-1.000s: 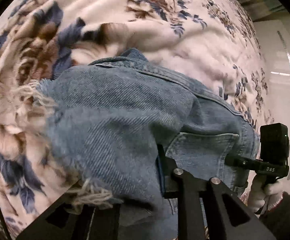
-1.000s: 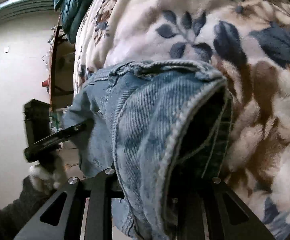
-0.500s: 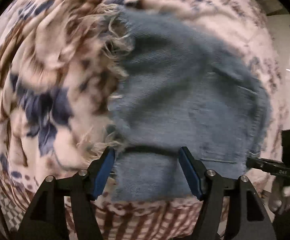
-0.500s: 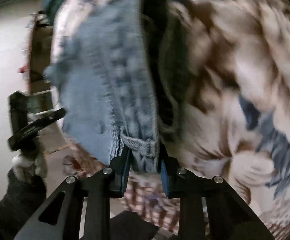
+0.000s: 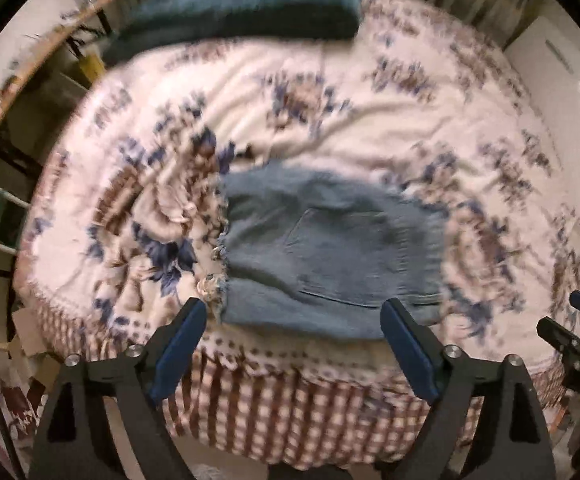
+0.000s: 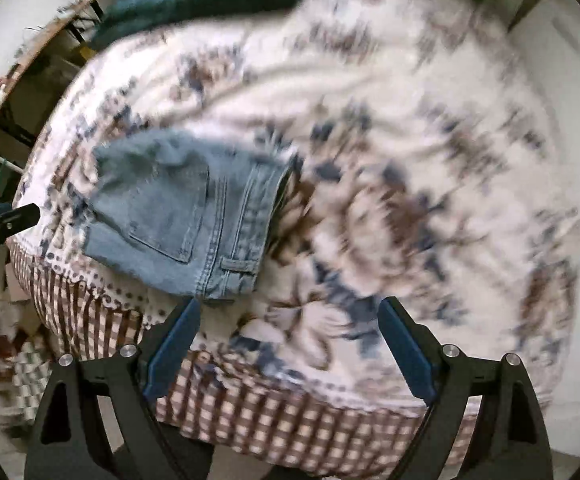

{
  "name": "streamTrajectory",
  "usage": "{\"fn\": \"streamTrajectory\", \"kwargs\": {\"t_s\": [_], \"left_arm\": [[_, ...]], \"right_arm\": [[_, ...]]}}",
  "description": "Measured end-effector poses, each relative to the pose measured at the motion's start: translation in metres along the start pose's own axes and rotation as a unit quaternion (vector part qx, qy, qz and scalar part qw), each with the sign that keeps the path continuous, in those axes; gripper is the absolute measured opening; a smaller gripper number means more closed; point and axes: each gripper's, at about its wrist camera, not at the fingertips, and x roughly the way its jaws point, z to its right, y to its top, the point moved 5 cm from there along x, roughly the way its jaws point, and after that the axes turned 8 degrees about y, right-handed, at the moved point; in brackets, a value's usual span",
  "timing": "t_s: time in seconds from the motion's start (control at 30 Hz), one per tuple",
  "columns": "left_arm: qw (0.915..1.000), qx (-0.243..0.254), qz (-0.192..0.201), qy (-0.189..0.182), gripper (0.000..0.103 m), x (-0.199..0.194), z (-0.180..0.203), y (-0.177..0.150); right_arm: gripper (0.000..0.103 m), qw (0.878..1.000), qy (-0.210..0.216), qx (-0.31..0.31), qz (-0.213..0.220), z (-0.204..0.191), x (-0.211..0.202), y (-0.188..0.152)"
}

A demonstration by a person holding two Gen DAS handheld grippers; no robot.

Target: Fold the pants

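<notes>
Both grippers have let go and drawn back from the denim since a second ago. From the left: the left gripper (image 5: 292,338) hangs wide and empty; the folded pants (image 5: 322,256) lie near the bed (image 5: 370,92) edge; the right gripper (image 6: 288,338) gapes wide, empty. Risk: the bundle slumping open or sliding off the soft blanket's edge.
</notes>
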Motion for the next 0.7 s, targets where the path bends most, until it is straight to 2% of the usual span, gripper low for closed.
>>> {"fn": "streamTrajectory", "kwargs": {"t_s": [0.07, 0.17, 0.23, 0.47, 0.7], "left_arm": [[0.9990, -0.015, 0.037, 0.021, 0.094, -0.053, 0.015, -0.009], [0.9964, -0.048, 0.065, 0.026, 0.094, -0.107, 0.031, -0.022], [0.9938, -0.073, 0.082, 0.022, 0.094, -0.152, 0.050, -0.043], [0.9868, -0.119, 0.105, 0.033, 0.094, -0.250, 0.106, -0.106], [0.9810, -0.127, 0.133, 0.061, 0.094, -0.319, 0.133, -0.149]], "right_arm": [[0.094, 0.999, -0.015, -0.011, 0.033, 0.005, -0.053, -0.007], [0.094, 0.997, 0.003, -0.019, 0.076, 0.011, -0.131, -0.022], [0.094, 0.994, 0.009, -0.036, 0.098, 0.012, -0.170, -0.036], [0.094, 0.986, 0.028, -0.095, 0.137, 0.034, -0.273, -0.085], [0.094, 0.974, 0.036, -0.135, 0.176, 0.044, -0.361, -0.137]]}}
